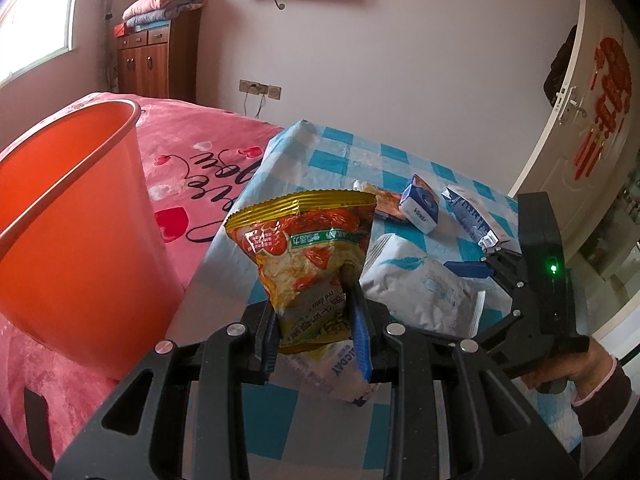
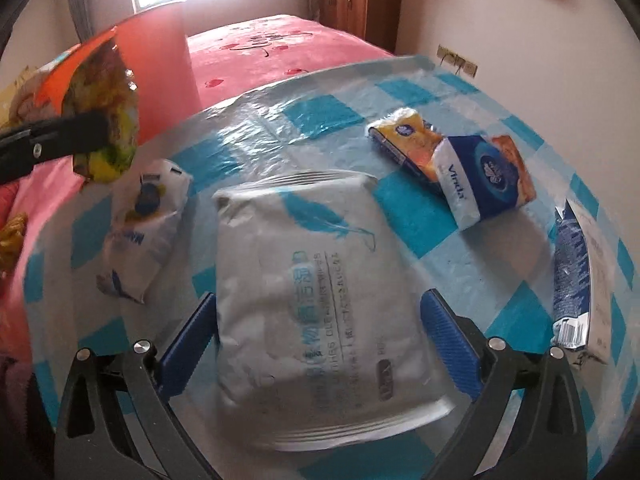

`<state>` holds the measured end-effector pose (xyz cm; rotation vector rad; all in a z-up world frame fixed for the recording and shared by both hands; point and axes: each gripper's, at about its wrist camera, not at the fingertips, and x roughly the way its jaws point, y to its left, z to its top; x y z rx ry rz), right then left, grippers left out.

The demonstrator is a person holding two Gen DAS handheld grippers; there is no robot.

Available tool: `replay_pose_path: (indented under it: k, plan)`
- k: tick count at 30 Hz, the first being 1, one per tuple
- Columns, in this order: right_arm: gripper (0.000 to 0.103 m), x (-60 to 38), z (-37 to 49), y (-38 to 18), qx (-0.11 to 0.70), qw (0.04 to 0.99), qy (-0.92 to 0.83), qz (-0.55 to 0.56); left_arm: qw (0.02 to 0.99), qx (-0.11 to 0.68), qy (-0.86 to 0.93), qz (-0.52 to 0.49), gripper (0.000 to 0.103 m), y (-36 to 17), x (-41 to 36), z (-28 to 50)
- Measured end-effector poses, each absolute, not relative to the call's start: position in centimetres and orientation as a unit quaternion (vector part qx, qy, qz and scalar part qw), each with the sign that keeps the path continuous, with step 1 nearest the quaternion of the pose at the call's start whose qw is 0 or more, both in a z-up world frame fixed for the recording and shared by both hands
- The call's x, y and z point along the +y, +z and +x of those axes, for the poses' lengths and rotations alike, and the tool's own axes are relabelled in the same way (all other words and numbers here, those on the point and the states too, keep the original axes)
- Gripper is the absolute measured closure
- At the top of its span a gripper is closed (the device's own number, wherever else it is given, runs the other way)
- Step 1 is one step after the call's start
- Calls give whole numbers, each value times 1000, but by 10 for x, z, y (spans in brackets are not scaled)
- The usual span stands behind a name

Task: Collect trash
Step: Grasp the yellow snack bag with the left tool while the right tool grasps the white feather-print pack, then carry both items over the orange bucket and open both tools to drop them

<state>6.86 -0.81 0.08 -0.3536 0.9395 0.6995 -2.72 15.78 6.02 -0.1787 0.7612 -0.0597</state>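
Blue-checked tablecloth (image 2: 328, 116) spreads under us beside a pink bed (image 1: 192, 140). Our left gripper (image 1: 320, 340) is clamped on a yellow snack bag (image 1: 308, 248); our right gripper (image 2: 316, 336) stands wide apart around a grey wipes pack (image 2: 320, 280). Farther off lie tissue packs (image 2: 476, 184) and an orange bin (image 1: 68, 216).

Black gripper (image 2: 316, 334), blue pads (image 2: 450, 330), silver screws (image 2: 143, 347)

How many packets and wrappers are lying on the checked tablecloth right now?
5: a big white wipes pack between the open blue fingers, a small white wrapper left, a yellow tissue packet and a blue-white tissue packet behind, a flattened blue-white carton right.
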Motion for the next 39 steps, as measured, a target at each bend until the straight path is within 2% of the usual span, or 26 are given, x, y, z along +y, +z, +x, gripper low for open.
replay_pose_path:
  k: [9,13,16,39]
  plan:
    - [6,-16,55,5,443,835,299,-131,922,373,-40,-90,71,59,158,-35]
    - [19,-22,49,8,444,844,281,-108,922,374,-46,-89,71,58,157,-38]
    - [23,-25,44,9,445,850,267,-93,921,375,-50,-89,71,58,155,-42]
    - [26,-64,4,24,433,878,203,28,926,360,-71,-91,71,68,156,-74]
